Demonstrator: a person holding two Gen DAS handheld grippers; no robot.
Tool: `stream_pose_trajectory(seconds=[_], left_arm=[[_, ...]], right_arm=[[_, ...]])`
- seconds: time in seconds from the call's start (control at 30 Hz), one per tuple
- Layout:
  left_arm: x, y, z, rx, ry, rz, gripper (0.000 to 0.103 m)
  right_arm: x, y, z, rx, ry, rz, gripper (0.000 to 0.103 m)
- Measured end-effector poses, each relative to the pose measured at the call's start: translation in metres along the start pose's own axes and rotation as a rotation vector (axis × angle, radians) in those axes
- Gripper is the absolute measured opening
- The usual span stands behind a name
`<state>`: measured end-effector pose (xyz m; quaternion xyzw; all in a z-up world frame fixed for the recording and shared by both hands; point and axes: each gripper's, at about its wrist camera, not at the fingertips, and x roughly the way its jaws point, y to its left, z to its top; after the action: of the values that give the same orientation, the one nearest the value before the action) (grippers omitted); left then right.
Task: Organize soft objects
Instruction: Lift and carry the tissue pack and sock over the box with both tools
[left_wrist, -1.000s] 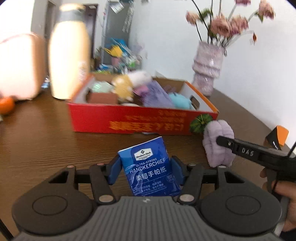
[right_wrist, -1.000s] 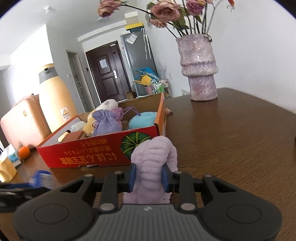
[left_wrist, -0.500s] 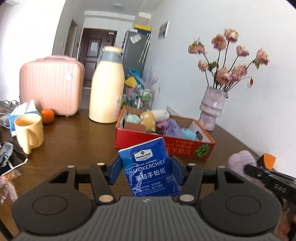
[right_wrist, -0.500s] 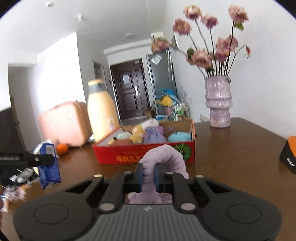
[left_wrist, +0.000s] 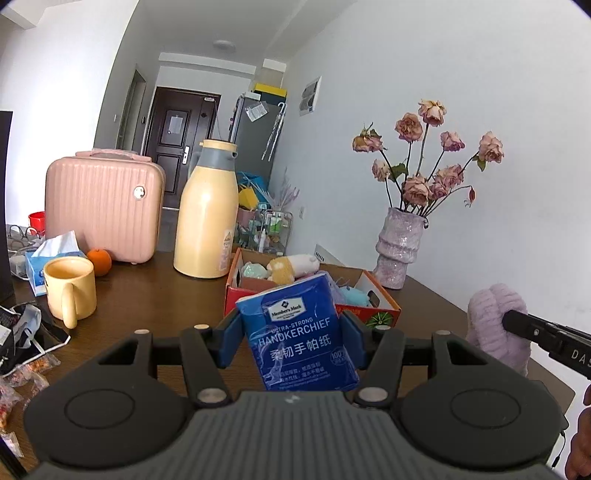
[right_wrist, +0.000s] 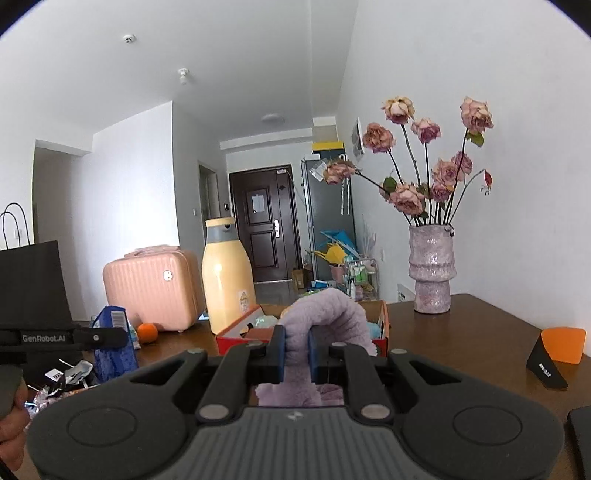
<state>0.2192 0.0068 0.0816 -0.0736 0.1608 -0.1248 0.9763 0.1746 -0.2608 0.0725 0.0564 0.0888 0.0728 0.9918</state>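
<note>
Both hand-held grippers had lifted back from the red box (left_wrist: 380, 314): left hand-held gripper (left_wrist: 290, 334) pinching the handkerchief pack (left_wrist: 299, 336), right hand-held gripper (right_wrist: 295, 347) squeezing the purple plush (right_wrist: 325, 314), neither boxed yet.

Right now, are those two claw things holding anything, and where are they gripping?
Yes. The left gripper clamps a blue handkerchief pack by its sides; the right gripper pinches a fluffy lilac cloth at a bunched fold.

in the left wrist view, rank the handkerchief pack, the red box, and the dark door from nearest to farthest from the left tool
1. Handkerchief pack: clamped in the left tool.
2. Red box: on the table, just behind the pack.
3. Dark door: far down the hallway, upper left.
</note>
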Motion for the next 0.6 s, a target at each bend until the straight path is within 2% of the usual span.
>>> stream_pose_trajectory(seconds=[0.13, 0.3, 0.47, 0.6], left_arm=[[0.001, 0.001, 0.01, 0.005, -0.021, 0.005, 0.057], [0.013, 0.003, 0.041, 0.027, -0.063, 0.0, 0.057], [0.043, 0.006, 0.092, 0.052, -0.063, -0.048, 0.057], [0.08, 0.011, 0.142, 0.083, -0.016, -0.099, 0.057]], right_arm=[[0.005, -0.002, 0.01, 0.014, -0.01, 0.028, 0.012], [0.023, -0.006, 0.039, -0.002, -0.038, 0.055, 0.012], [0.057, -0.022, 0.092, 0.015, -0.039, 0.144, 0.012], [0.094, -0.041, 0.141, 0.051, 0.001, 0.21, 0.012]])
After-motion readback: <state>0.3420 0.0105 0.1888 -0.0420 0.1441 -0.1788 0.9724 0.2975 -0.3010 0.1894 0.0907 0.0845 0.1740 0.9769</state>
